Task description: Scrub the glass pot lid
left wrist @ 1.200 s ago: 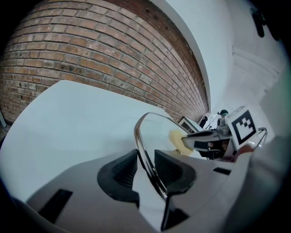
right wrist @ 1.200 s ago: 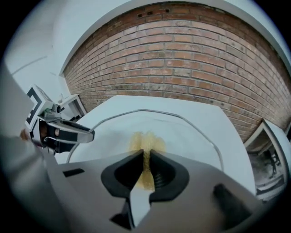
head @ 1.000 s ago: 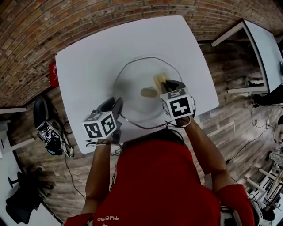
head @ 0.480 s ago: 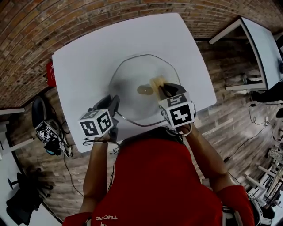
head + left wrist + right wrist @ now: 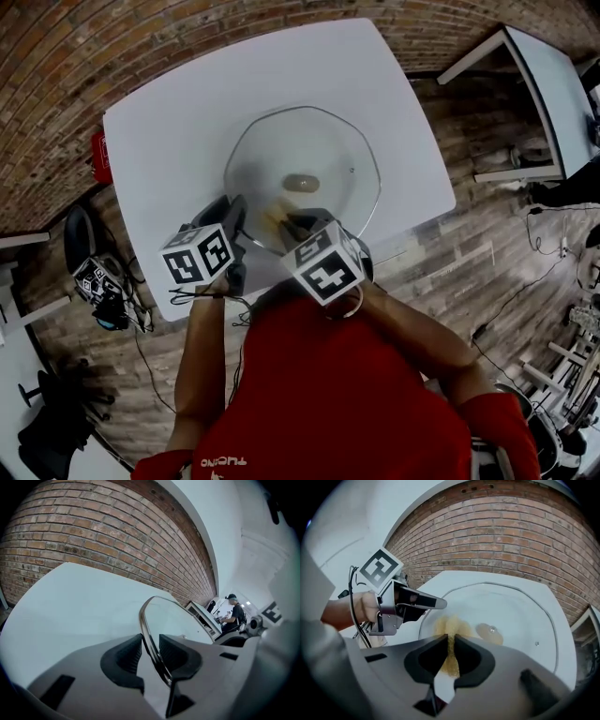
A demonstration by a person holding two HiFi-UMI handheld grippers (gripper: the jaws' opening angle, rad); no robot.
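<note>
The glass pot lid (image 5: 328, 141) sits on the white bench (image 5: 178, 122), the left gripper (image 5: 150, 645) has its jaws shut tight on the lid's rim, and the right gripper (image 5: 451, 651) jaws squeeze what looks like a yellow sponge (image 5: 451, 625) against the glass.

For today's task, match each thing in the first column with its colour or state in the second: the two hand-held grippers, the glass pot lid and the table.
Column one:
1. left hand-held gripper
2. right hand-held gripper
3. glass pot lid
4. table

Column two:
A. white
B. shut on a yellow sponge
C. clear, with a metal rim
D. shut on the lid's edge

Pairs: 1-D; 2-B; 3-C; 4-A
</note>
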